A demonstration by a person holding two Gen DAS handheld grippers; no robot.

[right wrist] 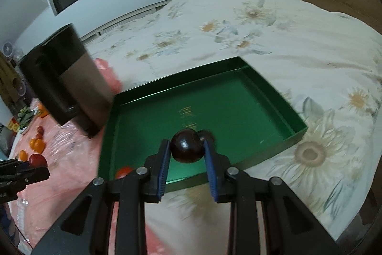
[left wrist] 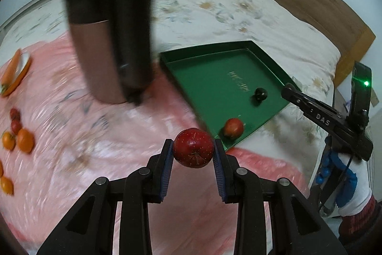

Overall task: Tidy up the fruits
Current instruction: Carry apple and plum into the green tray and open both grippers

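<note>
On the bed, loose oranges (left wrist: 25, 142) and small red fruits (left wrist: 14, 121) lie far left on crinkled pink plastic (left wrist: 95, 147), beside a tall dark bin (left wrist: 112, 40). Centre, the left gripper (left wrist: 193, 151) has its fingers clamped on a speckled red apple (left wrist: 193, 147), just short of the shallow green tray (right wrist: 293, 133). Right, the other gripper (right wrist: 187, 147) is nearer, its fingers clamped on a glossy dark round fruit (right wrist: 187, 146) already over the tray's smooth floor.
</note>
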